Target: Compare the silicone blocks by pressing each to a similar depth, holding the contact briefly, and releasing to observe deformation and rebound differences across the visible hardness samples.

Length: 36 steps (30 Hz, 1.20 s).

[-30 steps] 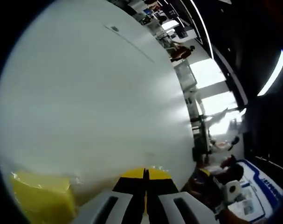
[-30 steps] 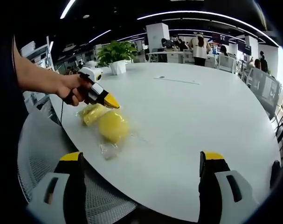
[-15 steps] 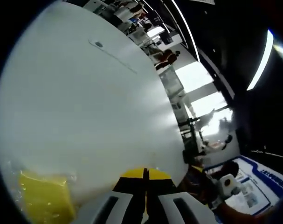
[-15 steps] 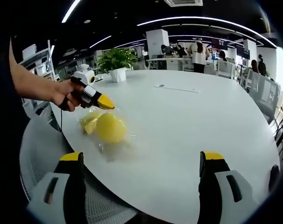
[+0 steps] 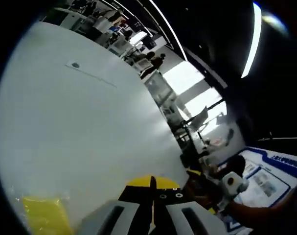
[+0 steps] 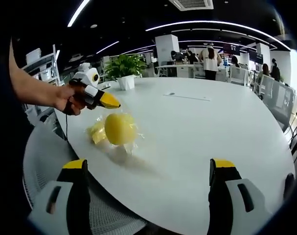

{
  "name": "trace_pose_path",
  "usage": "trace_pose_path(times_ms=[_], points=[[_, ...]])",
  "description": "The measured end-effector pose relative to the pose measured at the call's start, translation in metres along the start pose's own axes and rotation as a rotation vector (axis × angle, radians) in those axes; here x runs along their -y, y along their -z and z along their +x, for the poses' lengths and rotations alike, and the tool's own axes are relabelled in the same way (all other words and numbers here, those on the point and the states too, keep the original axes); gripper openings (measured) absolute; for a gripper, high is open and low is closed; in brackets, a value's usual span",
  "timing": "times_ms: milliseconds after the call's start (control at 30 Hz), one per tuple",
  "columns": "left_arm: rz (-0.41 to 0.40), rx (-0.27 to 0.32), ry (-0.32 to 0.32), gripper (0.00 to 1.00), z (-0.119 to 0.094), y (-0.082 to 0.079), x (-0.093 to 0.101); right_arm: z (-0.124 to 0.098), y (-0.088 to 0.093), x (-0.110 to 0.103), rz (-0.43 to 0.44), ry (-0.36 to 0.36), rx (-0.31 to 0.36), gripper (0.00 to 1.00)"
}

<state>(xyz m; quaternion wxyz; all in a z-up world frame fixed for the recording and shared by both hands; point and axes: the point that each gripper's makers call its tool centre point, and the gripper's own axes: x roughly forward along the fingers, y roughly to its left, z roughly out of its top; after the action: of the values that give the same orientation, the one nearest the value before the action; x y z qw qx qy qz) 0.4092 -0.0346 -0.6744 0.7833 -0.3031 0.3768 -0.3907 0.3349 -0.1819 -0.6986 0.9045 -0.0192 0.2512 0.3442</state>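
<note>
On the white desk [image 6: 197,132], toward nine o'clock in the right gripper view, two yellow silicone samples were seen lying close together near the desk's near edge: a rounded block [image 6: 120,129] in a clear wrapper and, just beside it on its far-left side, a flatter yellow piece [image 6: 96,132], also wrapped. In the left gripper view a yellow block [image 5: 43,215] was seen at about seven o'clock, partly cut off by the picture's edge; which of the two samples it was could not be told.

The left claw [image 6: 112,103], held in a hand [image 6: 70,98], was seen poised just above the rounded block at roughly eleven o'clock from it, its yellow tips brought together with nothing between them; in its own view the same claw [image 5: 152,183] was shown closed, tips meeting over bare desk. No contact with either sample could be made out. The right claw [image 6: 148,169] was held wide apart and empty, well back from the samples, its jaws framing the desk.

No dent or flattening was visible in either sample, so it was judged that no press was under way at this moment. How many presses had been completed could not be told; a press, hold and release on each sample was judged to remain.
</note>
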Motion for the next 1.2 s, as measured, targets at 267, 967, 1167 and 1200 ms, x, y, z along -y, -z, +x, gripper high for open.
trace_pose_path(times_ms=[267, 967, 1167, 1200], points=[[0.119, -0.020, 0.011, 0.00, -0.003, -0.011, 0.014, -0.005, -0.012, 0.001, -0.019, -0.004, 0.011, 0.96], [0.337, 0.075, 0.197, 0.00, -0.042, -0.072, 0.124, -0.017, -0.080, -0.002, -0.005, -0.047, 0.170, 0.96], [0.368, 0.100, 0.232, 0.00, -0.056, -0.087, 0.150, -0.024, -0.121, -0.010, -0.016, -0.118, 0.231, 0.96], [0.378, 0.104, 0.236, 0.00, -0.058, -0.090, 0.155, -0.025, -0.131, -0.012, -0.036, -0.130, 0.243, 0.96]])
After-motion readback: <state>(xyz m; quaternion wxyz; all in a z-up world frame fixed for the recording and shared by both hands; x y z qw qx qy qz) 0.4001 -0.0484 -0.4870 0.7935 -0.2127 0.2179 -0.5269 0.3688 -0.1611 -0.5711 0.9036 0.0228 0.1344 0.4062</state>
